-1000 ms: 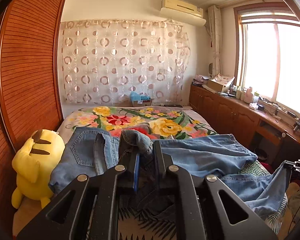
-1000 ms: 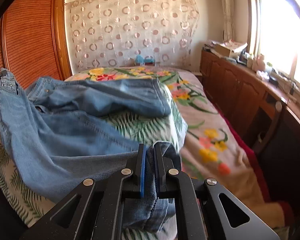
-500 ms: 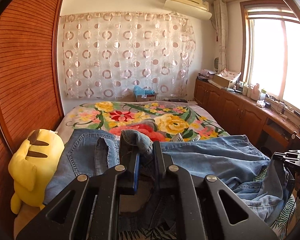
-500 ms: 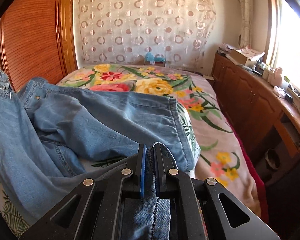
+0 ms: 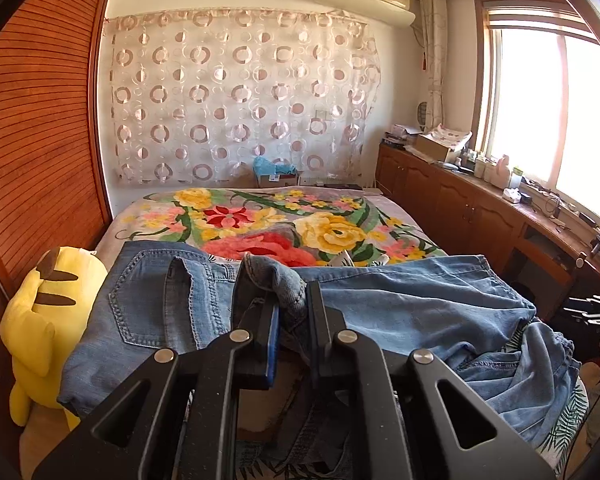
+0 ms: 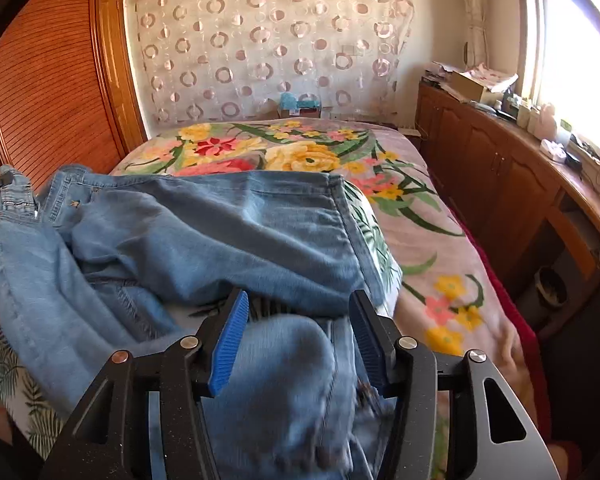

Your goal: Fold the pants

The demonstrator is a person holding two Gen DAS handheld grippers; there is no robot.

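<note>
Light-blue denim pants (image 6: 204, 236) spread across floral-blanket bed (image 6: 432, 240). Left hand-held gripper (image 5: 294, 312) clenched on bunched waistband. Right hand-held gripper (image 6: 300, 332) jaws just opened, denim fold loose between pads.

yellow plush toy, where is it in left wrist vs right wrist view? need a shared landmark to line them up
Left wrist: yellow plush toy sits at the far left edge, beside the jeans.
Right wrist: not in the picture.
Shared landmark: the blue item at the far end of the bed, below the circle-patterned curtain.
</note>
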